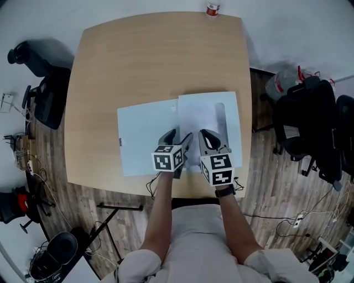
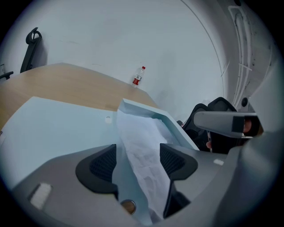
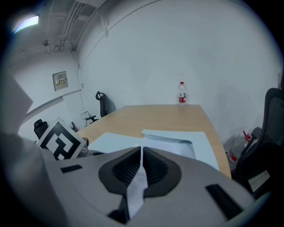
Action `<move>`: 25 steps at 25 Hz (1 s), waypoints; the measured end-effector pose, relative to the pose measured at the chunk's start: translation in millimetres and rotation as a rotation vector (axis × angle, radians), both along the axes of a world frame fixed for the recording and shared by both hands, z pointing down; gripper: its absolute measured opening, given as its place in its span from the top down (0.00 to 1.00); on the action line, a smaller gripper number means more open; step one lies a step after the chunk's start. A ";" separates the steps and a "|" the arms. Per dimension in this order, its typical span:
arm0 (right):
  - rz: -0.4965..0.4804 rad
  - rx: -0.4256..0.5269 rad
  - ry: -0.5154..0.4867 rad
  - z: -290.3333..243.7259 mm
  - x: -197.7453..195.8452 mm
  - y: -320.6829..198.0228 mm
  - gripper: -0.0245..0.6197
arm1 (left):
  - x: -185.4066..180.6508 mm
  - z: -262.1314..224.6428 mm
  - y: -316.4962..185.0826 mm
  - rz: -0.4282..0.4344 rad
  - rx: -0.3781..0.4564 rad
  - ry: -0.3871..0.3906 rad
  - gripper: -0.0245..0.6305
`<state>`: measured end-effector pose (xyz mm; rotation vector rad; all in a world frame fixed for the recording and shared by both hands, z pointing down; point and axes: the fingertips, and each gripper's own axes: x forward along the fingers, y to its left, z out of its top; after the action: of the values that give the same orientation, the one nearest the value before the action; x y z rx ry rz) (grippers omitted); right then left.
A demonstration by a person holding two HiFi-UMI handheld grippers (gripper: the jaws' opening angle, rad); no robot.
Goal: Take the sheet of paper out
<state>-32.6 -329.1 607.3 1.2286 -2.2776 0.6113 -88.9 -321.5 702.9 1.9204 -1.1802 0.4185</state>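
A light blue folder point(image 1: 144, 141) lies spread on the wooden table point(image 1: 160, 61), its pocket half point(image 1: 235, 119) to the right. The white sheet of paper point(image 1: 202, 119) lies in that pocket half, and its near edge reaches both grippers. My right gripper point(image 1: 207, 137) is shut on the sheet of paper point(image 3: 137, 188), which hangs pinched between the pads point(image 3: 155, 166). My left gripper point(image 2: 137, 162) stands open. The paper point(image 2: 142, 142) and a blue folder edge point(image 2: 117, 177) run between its jaws, and neither pad presses on them.
A small bottle with a red label point(image 1: 212, 9) stands at the table's far edge. Black office chairs point(image 1: 47, 94) point(image 1: 310, 119) flank the table left and right. Cables and gear lie on the wooden floor point(image 1: 33, 166) to the left.
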 end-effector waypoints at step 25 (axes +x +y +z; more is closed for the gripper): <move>0.018 -0.036 -0.009 12.0 13.8 6.0 0.94 | 7.7 23.6 7.2 -0.025 -0.044 -0.035 0.90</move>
<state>-18.8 -323.1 619.3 1.2327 -2.2559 0.6630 -81.2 -314.4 726.5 1.8661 -1.2064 0.4629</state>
